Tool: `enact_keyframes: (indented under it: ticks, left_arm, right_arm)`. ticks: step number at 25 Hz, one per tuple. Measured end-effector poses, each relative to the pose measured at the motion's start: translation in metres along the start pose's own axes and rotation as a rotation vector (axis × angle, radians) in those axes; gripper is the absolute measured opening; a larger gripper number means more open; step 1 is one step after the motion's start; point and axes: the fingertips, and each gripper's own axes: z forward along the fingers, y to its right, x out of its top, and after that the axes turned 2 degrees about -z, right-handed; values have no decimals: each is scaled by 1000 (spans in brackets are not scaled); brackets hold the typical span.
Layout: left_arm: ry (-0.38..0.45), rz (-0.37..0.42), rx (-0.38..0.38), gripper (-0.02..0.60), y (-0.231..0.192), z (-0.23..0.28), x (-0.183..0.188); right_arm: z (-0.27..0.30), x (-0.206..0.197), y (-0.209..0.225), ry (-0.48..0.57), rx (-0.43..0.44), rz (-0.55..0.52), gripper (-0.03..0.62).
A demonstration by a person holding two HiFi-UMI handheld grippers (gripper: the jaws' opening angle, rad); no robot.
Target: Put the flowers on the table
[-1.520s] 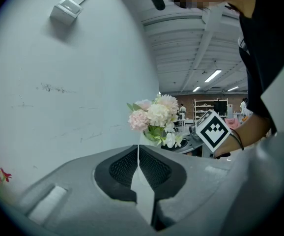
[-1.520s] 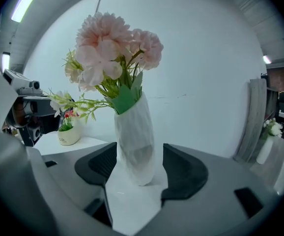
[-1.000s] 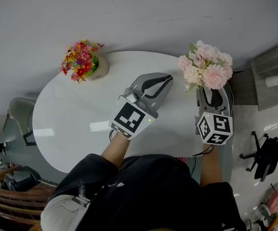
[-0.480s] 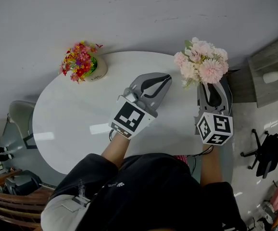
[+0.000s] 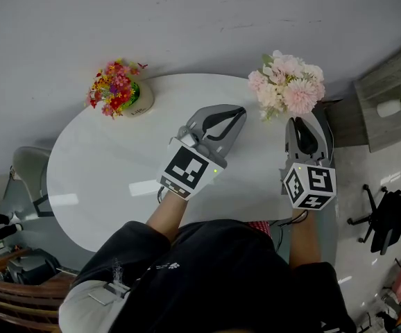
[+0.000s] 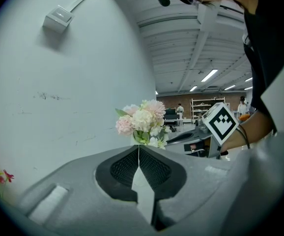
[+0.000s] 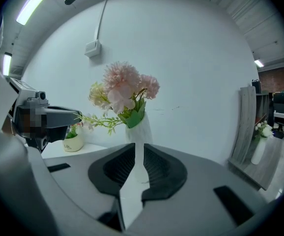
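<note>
White slim vase of pink artificial flowers, gripped by the right hand-held gripper, whose jaws have just been closing on its body, at the far right rim of the white oval surface. Advised: keep it upright, carry it inboard, lower until the base seats, then release. Left hand-held gripper: clenched, empty.

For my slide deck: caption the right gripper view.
Right gripper, jaws just closing, grips a white vase of pink flowers before a white wall.
</note>
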Motion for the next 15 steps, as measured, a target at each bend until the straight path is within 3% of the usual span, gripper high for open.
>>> enact_keyframes:
  ticks: [15]
  left_arm:
    - [5, 12, -25, -2, 17, -3, 5]
  right_arm:
    - [-23, 16, -5, 62, 1, -9, 18]
